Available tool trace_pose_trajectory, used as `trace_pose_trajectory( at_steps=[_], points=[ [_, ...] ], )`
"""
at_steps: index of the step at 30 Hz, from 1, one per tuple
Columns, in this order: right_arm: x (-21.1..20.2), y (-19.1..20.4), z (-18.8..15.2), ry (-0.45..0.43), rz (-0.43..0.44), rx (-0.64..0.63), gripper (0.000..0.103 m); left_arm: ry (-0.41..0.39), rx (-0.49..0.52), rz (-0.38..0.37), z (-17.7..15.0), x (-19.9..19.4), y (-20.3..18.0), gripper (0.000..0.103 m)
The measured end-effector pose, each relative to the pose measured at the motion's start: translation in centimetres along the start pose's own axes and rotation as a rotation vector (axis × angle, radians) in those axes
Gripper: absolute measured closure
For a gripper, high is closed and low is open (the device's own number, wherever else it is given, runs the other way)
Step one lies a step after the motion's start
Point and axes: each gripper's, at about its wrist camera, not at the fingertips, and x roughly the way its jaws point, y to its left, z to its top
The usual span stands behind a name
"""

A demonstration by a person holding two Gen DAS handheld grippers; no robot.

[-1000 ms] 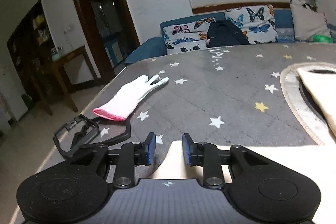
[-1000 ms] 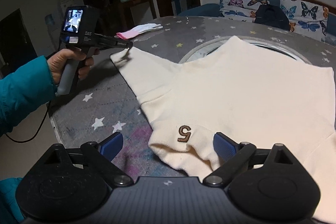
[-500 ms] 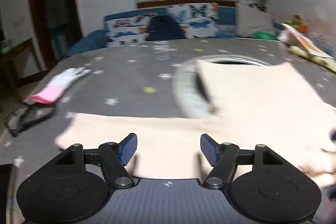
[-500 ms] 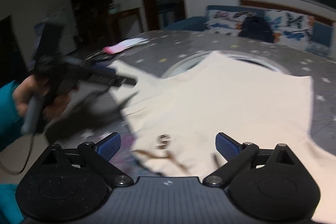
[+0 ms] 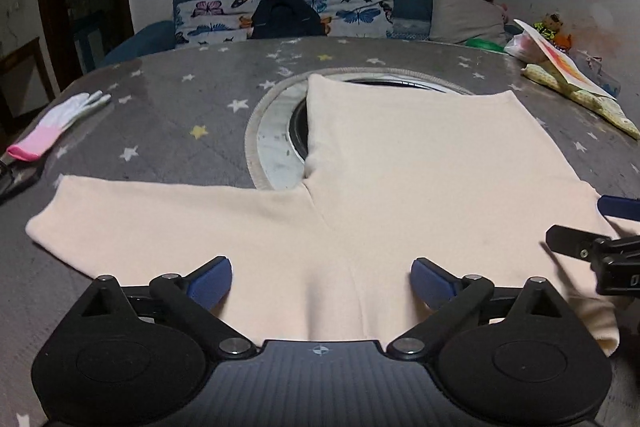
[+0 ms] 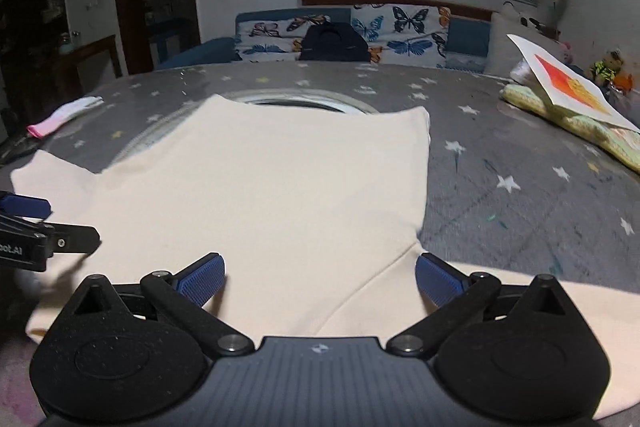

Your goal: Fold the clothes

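Worktop (image 5: 168, 115): round, grey star-print cover. Cream sweater (image 5: 400, 179): flat at the near edge, body over the central ring, one sleeve out sideways. Left gripper (image 5: 320, 277): fingers opening, now wide, above the cloth, clamping nothing. Right gripper (image 6: 320, 277): fingers opening, wide, likewise empty over the sweater. Glove (image 5: 56, 125): white and pink, well apart at the worktop's edge.

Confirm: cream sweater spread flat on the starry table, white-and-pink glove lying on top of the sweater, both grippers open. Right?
Not quite. The glove lies on the bare table, off to the left and clear of the sweater, as the left wrist view shows. The rest holds: sweater spread flat, left gripper and right gripper holding nothing, jaws opening.
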Motion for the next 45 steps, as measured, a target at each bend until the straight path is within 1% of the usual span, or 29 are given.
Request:
trace_pose_trajectory(
  at_steps=[2, 6, 13, 45],
  points=[
    [0.22, 0.39, -0.02, 0.005, -0.01, -0.015, 0.0, -0.002, 0.004, 0.002, 0.02, 0.25, -0.15, 0.0],
    [0.48, 0.55, 0.06, 0.013, -0.012, -0.018, 0.0, -0.011, 0.016, 0.006, -0.11, 0.45, -0.48, 0.0],
    [0.46, 0.66, 0.04, 0.013, -0.009, -0.016, 0.0, -0.014, 0.008, 0.011, -0.15, 0.55, -0.49, 0.0],
    [0.42, 0.55, 0.02, 0.014, -0.006, -0.012, 0.0, -0.006, -0.014, 0.036, -0.17, 0.6, -0.88, 0.0]
  ],
)
